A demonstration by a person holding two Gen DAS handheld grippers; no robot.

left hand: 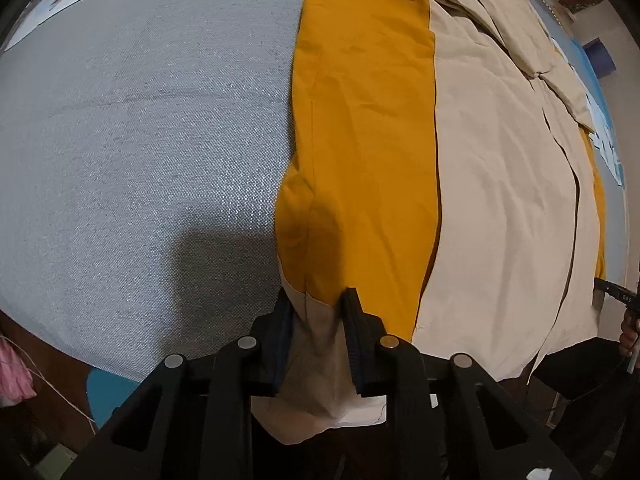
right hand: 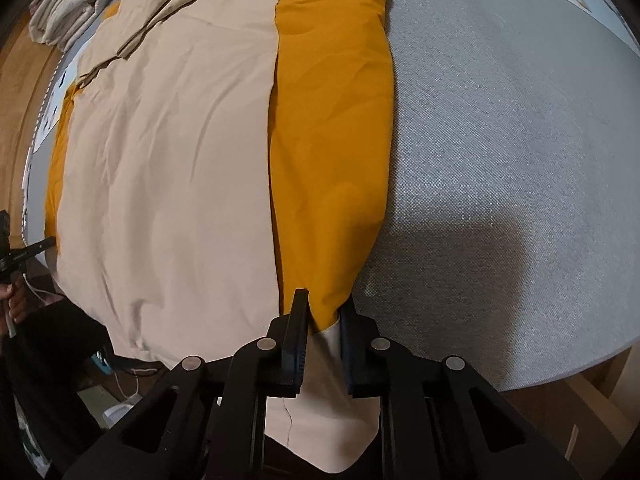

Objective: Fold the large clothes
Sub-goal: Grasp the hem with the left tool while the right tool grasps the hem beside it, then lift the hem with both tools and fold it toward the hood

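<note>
A large garment with a beige middle [left hand: 500, 200] and mustard-yellow side panels [left hand: 360, 140] lies spread on a grey fabric surface [left hand: 140, 140]. My left gripper [left hand: 318, 300] is shut on the garment's near hem at its left yellow panel, beige cloth bunched between the fingers. In the right wrist view the same garment [right hand: 168, 160] lies with a yellow panel [right hand: 328, 140] on its right side. My right gripper [right hand: 324, 304] is shut on the near hem at that yellow panel. Each gripper shows at the edge of the other's view.
The grey surface [right hand: 500, 160] extends wide beside the garment and ends in a near edge. Folded pale towels [right hand: 68, 4] lie at the far left in the right wrist view. The person's hand [right hand: 14, 300] and dark clothing are below the near edge.
</note>
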